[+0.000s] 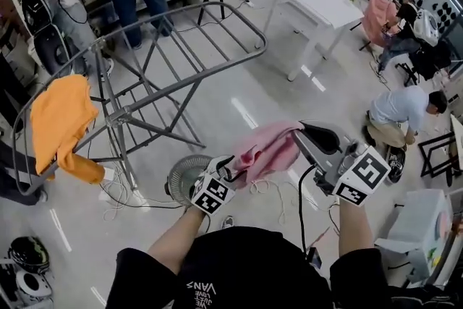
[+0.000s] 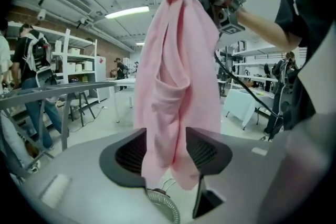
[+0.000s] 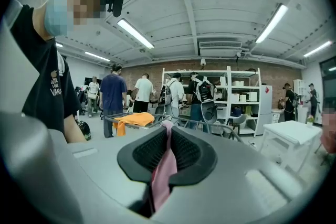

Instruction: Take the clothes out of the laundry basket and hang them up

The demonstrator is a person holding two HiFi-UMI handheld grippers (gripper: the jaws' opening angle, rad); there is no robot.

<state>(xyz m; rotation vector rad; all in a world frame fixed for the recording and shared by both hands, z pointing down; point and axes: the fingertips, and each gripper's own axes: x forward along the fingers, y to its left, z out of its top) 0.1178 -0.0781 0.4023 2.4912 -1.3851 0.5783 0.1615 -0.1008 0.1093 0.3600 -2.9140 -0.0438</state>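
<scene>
Head view: pink garment [image 1: 266,152] held up, near the drying rack [image 1: 262,40] that carries an orange garment [image 1: 61,119].
Left gripper view: left gripper [image 2: 165,152] jaws spread, cloth hanging loose between them.
Right gripper view: right gripper [image 3: 167,157] jaws pinching a fold.
Advice: the left should clamp a separate edge and spread the cloth before draping.

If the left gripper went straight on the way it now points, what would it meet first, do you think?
The pink garment: it hangs from the shut right gripper and already dangles between the open jaws of the left gripper, so it would likely be met at once.
</scene>
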